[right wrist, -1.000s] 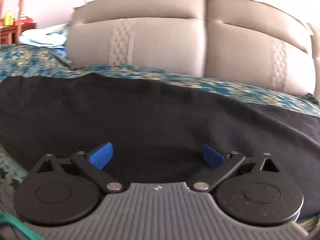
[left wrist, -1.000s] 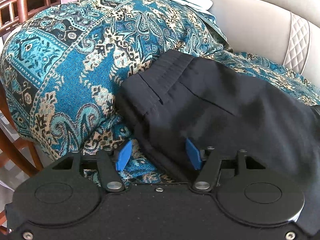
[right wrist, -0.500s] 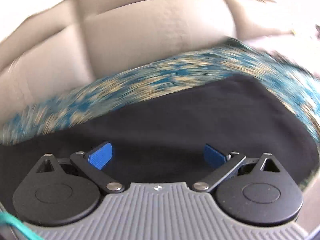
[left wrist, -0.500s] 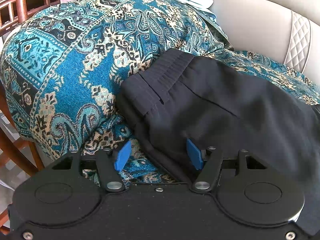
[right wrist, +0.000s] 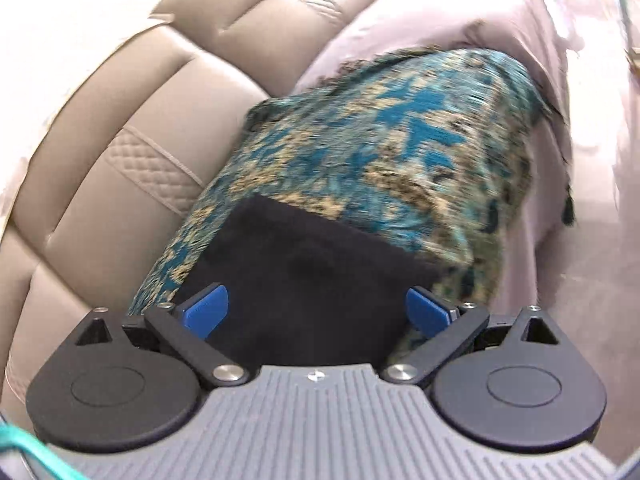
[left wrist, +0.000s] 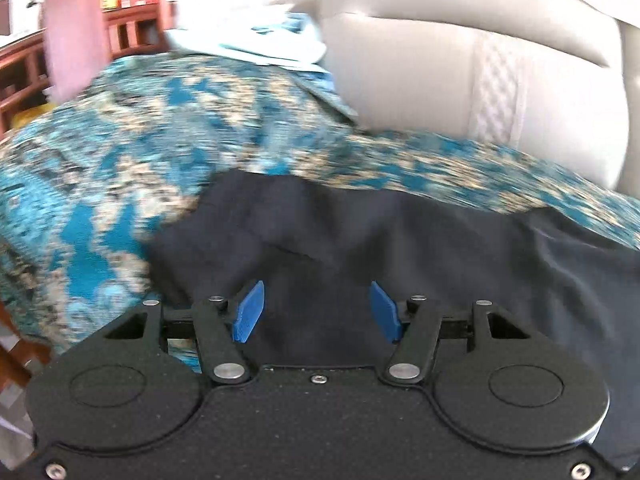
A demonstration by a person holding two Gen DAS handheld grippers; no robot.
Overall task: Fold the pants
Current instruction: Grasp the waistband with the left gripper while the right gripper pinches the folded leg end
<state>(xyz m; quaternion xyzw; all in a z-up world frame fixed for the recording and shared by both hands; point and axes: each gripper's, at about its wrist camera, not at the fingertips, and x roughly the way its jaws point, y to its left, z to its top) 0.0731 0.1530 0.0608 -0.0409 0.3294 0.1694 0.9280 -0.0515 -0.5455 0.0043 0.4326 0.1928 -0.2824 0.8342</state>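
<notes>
Black pants [left wrist: 400, 248] under both tongs: left tongs [left wrist: 316, 308] closing (nothing pinched), right tongs [right wrist: 316, 312] spread; no readable writing.

We see the pants [left wrist: 400, 248] lying on a blanket [left wrist: 120, 184] that covers the sofa seat. The sofa back [left wrist: 460, 60] stands far behind them. A folded cloth [left wrist: 272, 46] lies far left.

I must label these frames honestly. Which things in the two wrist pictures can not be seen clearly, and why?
- Left wrist view: the near edge of the black pants is hidden by the left gripper, whose jaws are closing.
- Left wrist view: the patterned throw is motion-blurred; its motif is unreadable.
- Right wrist view: the pants' near part lies under the right gripper.
- Neither view shows the whole pants, so the fold stage stays unclear.
</notes>
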